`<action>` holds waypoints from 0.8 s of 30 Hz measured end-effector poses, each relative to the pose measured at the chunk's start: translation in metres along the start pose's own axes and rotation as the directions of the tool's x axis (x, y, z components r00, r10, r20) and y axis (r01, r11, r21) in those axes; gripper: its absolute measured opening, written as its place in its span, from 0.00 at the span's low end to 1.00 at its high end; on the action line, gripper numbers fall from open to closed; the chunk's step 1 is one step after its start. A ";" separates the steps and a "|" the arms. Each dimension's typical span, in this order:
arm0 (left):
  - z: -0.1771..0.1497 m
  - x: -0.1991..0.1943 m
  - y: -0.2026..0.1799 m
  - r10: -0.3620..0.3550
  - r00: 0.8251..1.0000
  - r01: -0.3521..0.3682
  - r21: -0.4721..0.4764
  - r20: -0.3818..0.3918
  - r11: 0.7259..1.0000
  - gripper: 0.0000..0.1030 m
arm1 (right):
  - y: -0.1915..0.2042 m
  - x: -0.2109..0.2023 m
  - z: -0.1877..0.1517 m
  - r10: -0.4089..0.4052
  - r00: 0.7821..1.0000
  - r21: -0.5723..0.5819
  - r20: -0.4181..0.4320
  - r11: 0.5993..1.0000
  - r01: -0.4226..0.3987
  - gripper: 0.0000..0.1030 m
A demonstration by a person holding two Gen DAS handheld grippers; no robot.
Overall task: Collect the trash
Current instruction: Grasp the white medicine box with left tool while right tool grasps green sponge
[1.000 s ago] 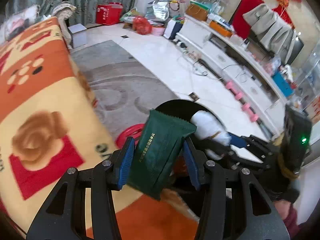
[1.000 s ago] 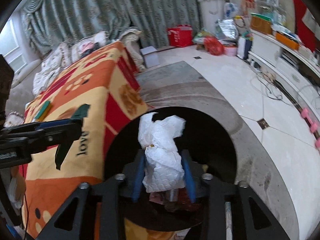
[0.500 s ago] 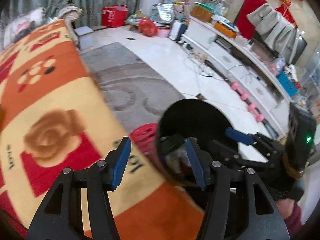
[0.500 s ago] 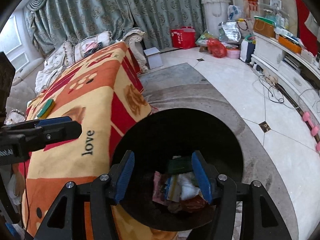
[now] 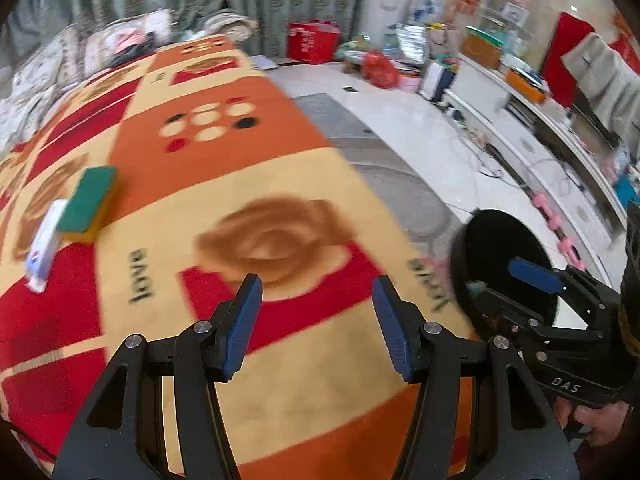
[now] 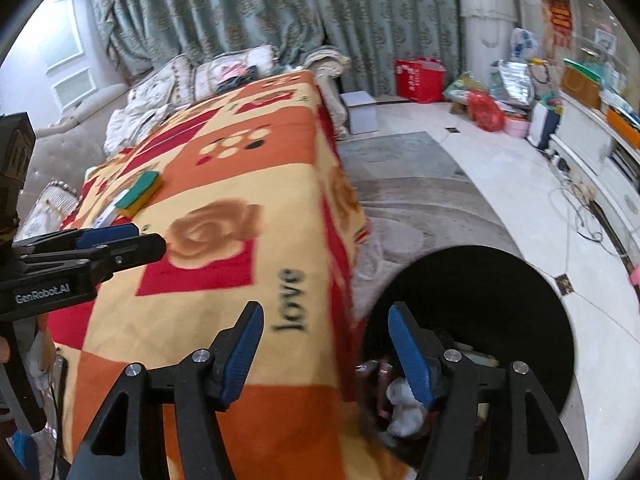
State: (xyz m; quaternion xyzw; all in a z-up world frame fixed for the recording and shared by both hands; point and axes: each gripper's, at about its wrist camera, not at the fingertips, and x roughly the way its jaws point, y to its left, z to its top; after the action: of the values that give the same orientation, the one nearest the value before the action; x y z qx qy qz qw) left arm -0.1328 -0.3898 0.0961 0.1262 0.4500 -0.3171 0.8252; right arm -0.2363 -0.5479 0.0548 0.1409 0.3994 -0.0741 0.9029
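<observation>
1. The left gripper (image 5: 318, 322) and right gripper (image 6: 326, 350) stood released and empty, the right's jaws having just widened; a hasty swing could snag the blanket (image 5: 280, 160).
2. The trash bin (image 6: 500, 300) stood beside the table's near corner; a knock might tip it.
3. The sponge (image 5: 88, 204) and white packet (image 5: 44, 240) lay near the table's far left edge; a poor pinch might push them off.

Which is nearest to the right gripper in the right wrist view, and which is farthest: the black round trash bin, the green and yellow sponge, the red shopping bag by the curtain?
From the right gripper:
1. Black round trash bin, just beside its right finger, on the floor.
2. Green and yellow sponge, to the left, on the orange patterned blanket.
3. Red shopping bag, far back, by the green curtain.
</observation>
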 end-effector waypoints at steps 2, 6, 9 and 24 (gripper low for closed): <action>-0.001 -0.002 0.021 0.027 1.000 -0.027 -0.020 0.000 0.999 0.55 | 0.019 0.010 0.005 0.025 1.000 -0.015 -0.018 1.000 -0.026 0.62; -0.004 -0.007 0.068 0.090 0.996 -0.090 -0.062 0.001 0.994 0.55 | 0.056 0.029 0.016 0.070 0.997 -0.061 -0.039 0.996 -0.072 0.63; -0.007 -0.013 0.107 0.147 0.989 -0.146 -0.094 0.001 0.985 0.55 | 0.087 0.048 0.027 0.115 0.992 -0.089 -0.059 0.989 -0.120 0.63; -0.040 -0.025 0.292 0.230 0.972 -0.230 -0.368 -0.045 0.901 0.55 | 0.249 0.189 0.130 0.289 0.945 -0.005 -0.155 0.956 -0.294 0.69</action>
State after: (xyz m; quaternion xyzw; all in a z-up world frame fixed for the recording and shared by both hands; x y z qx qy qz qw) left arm 0.0170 -0.1355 0.0718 0.0205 0.4841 -0.1269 0.8655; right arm 0.0427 -0.3564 0.0463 0.1910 0.4430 0.0768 0.8726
